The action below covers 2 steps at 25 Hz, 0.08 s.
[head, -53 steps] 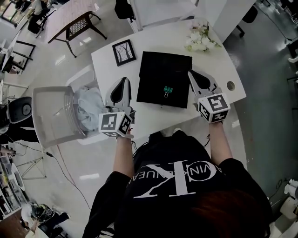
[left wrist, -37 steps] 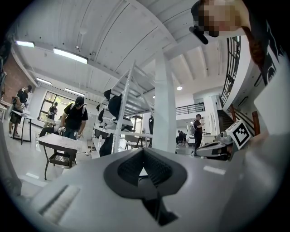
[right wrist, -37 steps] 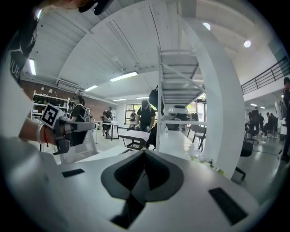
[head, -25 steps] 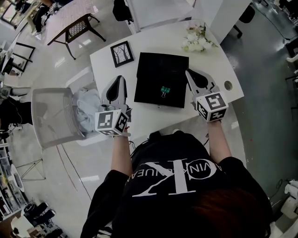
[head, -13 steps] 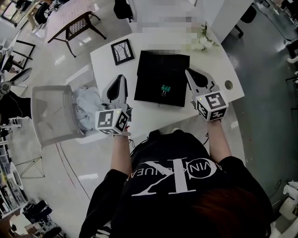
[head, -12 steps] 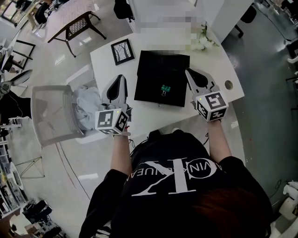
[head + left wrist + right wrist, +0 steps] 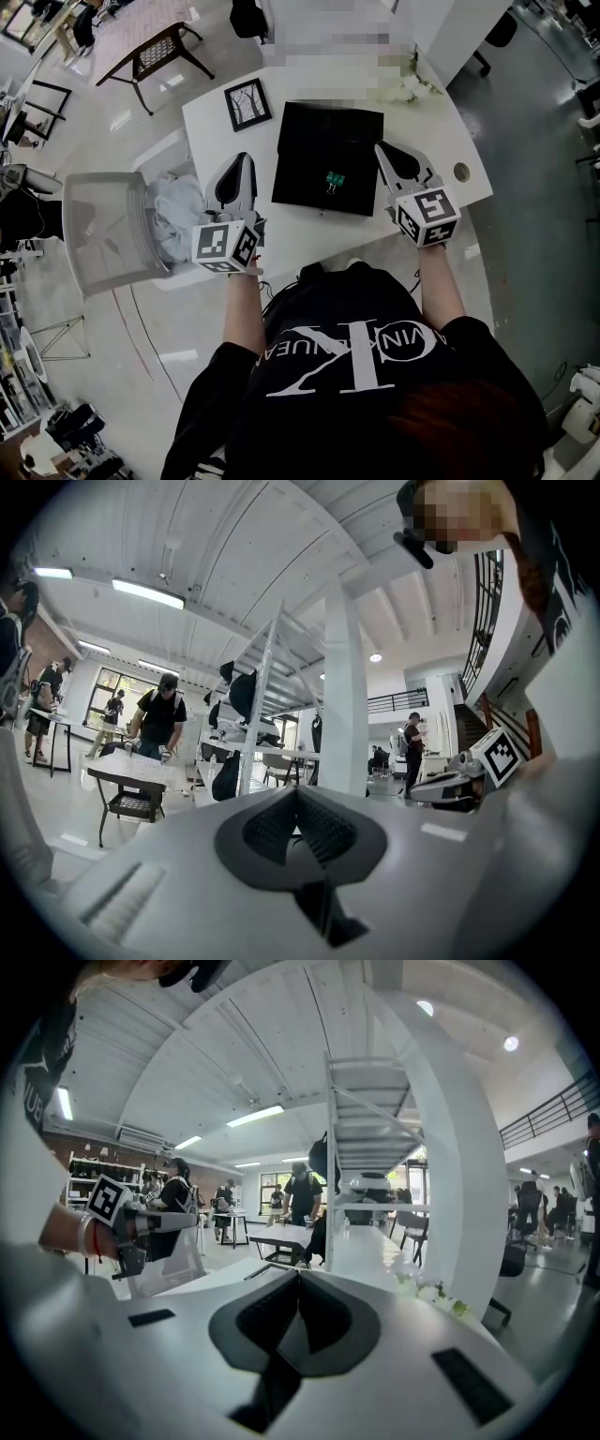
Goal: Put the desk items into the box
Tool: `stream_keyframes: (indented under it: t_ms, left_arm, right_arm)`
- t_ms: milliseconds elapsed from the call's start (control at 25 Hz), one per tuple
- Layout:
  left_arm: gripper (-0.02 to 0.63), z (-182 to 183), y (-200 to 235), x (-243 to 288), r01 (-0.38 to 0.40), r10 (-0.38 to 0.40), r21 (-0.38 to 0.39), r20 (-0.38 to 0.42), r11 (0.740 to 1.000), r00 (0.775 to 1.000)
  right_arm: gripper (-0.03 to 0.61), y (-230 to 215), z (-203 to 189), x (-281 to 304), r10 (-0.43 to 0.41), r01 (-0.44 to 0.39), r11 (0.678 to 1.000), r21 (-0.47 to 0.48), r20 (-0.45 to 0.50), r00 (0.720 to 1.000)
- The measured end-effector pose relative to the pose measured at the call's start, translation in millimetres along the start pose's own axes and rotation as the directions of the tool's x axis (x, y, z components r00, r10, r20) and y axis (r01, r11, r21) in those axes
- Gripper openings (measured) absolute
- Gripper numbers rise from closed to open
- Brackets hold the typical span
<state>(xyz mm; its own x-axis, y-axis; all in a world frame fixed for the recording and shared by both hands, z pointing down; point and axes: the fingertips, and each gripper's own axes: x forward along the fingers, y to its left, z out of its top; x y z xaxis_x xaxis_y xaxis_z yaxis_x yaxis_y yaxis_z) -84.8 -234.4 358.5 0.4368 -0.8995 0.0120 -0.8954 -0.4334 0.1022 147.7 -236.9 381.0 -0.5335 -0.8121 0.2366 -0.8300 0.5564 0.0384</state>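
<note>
A black box [image 7: 328,155] lies in the middle of the white desk [image 7: 441,141], with a green binder clip [image 7: 333,180] near its front edge. A framed picture [image 7: 248,104] lies to the box's left, and white flowers [image 7: 408,89] are at the far right. My left gripper [image 7: 241,161] hovers just left of the box, its jaws together and holding nothing. My right gripper [image 7: 382,150] sits at the box's right edge, likewise shut and holding nothing. In the left gripper view the pads [image 7: 298,794] meet; in the right gripper view the pads [image 7: 298,1279] meet too.
A clear plastic chair [image 7: 108,230] with grey cloth [image 7: 178,211] on it stands left of the desk. A round cable hole [image 7: 460,172] is near the desk's right corner. A dark chair and table stand far back left. People stand in the hall beyond.
Both grippers stay almost where they were, beside the box. Only the head view has shifted a little.
</note>
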Motion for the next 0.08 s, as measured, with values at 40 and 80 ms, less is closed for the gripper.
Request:
stream_keyframes:
  t_ms: [40,80]
  left_arm:
    - [0.009,0.0,0.9,-0.1,-0.001,0.001,-0.001,0.0,1.0,1.0]
    - [0.009,0.0,1.7,-0.1,-0.001,0.001,-0.002,-0.001,1.0,1.0]
  right_arm:
    - [0.015,0.0,-0.4,0.0,-0.001,0.001,1.0,0.001,-0.001,1.0]
    - [0.015,0.1,-0.7,0.0,-0.002,0.002,1.0,0.002,-0.003,1.0]
